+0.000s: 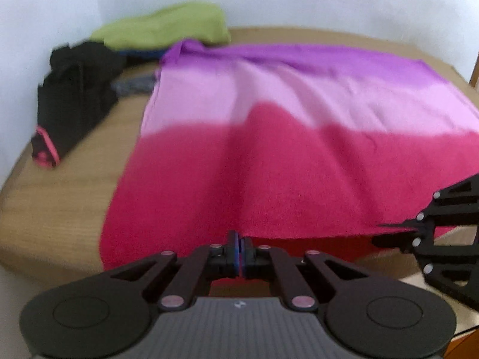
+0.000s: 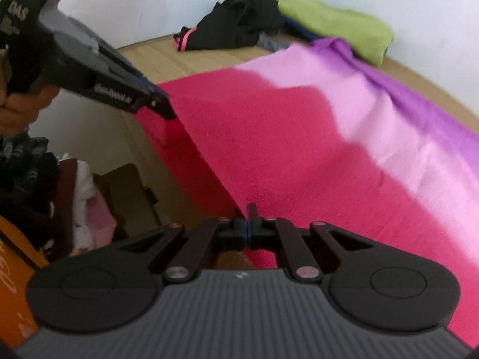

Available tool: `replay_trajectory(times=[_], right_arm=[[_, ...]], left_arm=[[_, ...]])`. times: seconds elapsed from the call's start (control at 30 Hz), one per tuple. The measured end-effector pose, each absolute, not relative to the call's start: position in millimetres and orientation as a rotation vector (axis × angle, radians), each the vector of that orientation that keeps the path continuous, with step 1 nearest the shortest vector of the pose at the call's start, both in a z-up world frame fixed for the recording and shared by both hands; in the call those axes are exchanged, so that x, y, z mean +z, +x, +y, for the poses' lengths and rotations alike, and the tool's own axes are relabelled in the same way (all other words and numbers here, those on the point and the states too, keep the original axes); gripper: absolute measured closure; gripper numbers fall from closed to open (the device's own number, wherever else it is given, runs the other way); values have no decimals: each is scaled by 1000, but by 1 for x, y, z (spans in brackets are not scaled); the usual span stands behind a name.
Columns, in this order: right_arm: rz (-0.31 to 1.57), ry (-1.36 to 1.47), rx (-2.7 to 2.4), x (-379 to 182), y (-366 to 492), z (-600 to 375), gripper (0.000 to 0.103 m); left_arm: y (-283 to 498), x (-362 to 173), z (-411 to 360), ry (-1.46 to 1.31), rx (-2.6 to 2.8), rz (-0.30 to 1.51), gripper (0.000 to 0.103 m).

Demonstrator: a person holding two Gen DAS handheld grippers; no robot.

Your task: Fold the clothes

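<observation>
A garment banded magenta, pale pink and purple (image 1: pixel 269 155) lies spread on the wooden table (image 1: pixel 60 209). My left gripper (image 1: pixel 240 240) is shut on its near magenta hem, which is lifted a little off the table. The right gripper (image 1: pixel 392 234) shows at the right edge of that view, pinching the same hem further along. In the right wrist view my right gripper (image 2: pixel 251 211) is shut on the hem of the garment (image 2: pixel 299 149). The left gripper (image 2: pixel 163 106) holds the hem's far corner there, with a person's hand (image 2: pixel 18 101) behind it.
A crumpled black garment with pink trim (image 1: pixel 71 95), a folded green one (image 1: pixel 167 27) and a small grey piece (image 1: pixel 134 85) lie at the table's back by the white wall. Below the table edge are a brown box (image 2: pixel 125 197), pink and white items (image 2: pixel 89 209) and an orange object (image 2: pixel 15 269).
</observation>
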State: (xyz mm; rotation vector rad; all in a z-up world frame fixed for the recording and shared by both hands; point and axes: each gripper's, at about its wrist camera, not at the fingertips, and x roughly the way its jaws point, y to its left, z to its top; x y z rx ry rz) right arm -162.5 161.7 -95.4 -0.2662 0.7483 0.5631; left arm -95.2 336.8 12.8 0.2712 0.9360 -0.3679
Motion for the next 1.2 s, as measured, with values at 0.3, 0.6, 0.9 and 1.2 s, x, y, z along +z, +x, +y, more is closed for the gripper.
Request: replay_trajectory(times=[0.3,0.6,0.9,1.2], right_arm=[[797,-345,509,-105,-171,162,99],[792,-335,490,-105,-172,154,96],[882,-445,529,-111,-196,141,99],[962,-128,419,-97,-206,89,82]], left_arm=[[-100,10,356,261,-361,1006,94],[-55,3,383,95,-302,993,90],[-46,-6,386,220,-235,992,65],[-44,-1,378,305,-241,1001,64]])
